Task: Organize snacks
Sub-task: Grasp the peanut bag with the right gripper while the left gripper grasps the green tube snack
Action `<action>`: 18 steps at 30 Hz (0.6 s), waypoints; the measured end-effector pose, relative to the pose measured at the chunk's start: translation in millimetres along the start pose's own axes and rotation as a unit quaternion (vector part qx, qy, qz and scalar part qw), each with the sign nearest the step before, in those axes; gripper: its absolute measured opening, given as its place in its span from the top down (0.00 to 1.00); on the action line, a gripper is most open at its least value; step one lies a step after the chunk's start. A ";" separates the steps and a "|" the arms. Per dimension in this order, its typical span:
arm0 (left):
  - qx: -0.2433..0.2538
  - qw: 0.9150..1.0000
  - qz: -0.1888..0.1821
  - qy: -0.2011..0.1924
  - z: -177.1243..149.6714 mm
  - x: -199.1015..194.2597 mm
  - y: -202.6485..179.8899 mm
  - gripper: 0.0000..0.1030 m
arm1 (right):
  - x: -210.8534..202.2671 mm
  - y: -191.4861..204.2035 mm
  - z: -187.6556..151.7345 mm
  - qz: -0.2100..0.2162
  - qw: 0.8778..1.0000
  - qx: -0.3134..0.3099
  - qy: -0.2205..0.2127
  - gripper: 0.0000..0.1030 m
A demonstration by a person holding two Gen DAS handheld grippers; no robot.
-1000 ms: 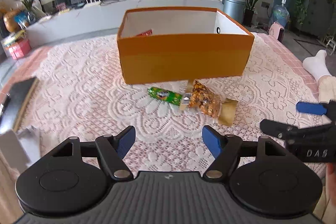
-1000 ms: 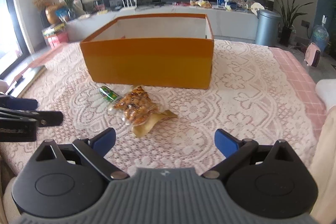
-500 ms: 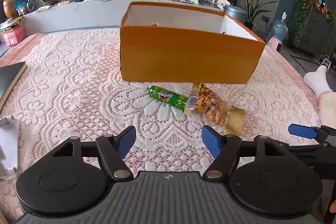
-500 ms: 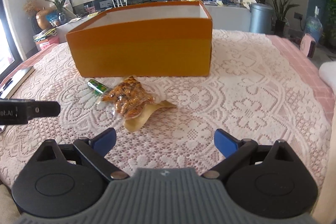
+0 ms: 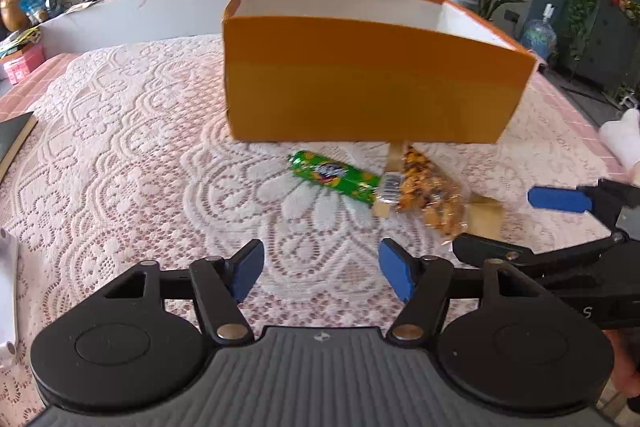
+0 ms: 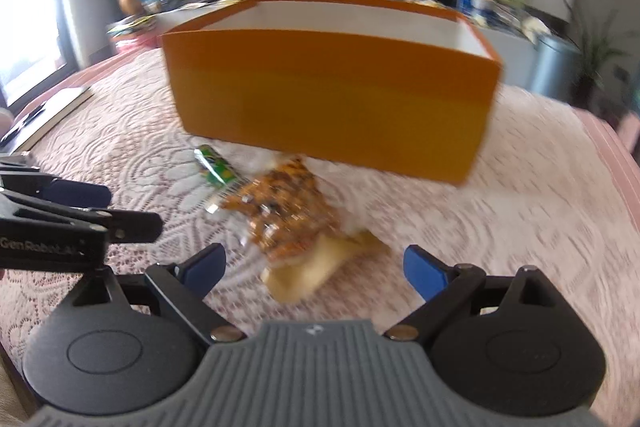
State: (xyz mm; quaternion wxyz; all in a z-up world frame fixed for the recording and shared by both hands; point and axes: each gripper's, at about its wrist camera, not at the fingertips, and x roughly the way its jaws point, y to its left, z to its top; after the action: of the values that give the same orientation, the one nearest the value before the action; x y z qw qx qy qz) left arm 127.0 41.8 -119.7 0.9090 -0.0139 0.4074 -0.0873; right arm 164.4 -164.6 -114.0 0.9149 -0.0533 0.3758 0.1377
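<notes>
An open orange box (image 5: 372, 87) stands on the lace-covered table (image 5: 120, 155); it also shows in the right wrist view (image 6: 332, 95). In front of it lie a green snack packet (image 5: 334, 177) and a clear bag of orange-brown snacks (image 5: 428, 191) with a tan end. In the right wrist view the snack bag (image 6: 288, 219) lies just ahead of my right gripper (image 6: 314, 267), which is open and empty, with the green packet (image 6: 216, 165) to its left. My left gripper (image 5: 320, 269) is open and empty, a short way before the green packet. The box's inside is hidden.
A dark book (image 5: 12, 143) lies at the table's left edge. A white object (image 5: 8, 291) sits at the near left. The right gripper's fingers (image 5: 560, 199) reach in from the right in the left wrist view. A TV counter stands behind the table.
Both grippers have moved forward and lower toward the snacks. The right wrist view is now blurred by motion, and the snack bag lies much closer to the right gripper.
</notes>
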 end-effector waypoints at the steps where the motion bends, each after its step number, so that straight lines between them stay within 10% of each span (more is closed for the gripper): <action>1: 0.000 1.000 0.006 0.002 -0.4 2.1 1.1 0.26 | 3.3 1.9 1.9 0.003 1.000 -0.008 -0.001 0.10; 18: 0.018 1.000 0.019 0.017 -7.6 9.4 -0.1 0.26 | 44.3 16.6 7.0 0.005 0.998 -0.058 -0.001 0.43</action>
State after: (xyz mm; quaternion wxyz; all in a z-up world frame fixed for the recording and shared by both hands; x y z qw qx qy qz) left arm 127.5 40.5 -131.7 0.9034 0.0114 0.4215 -0.0776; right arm 194.4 -138.0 -140.1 0.9098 -0.1046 0.3668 0.1638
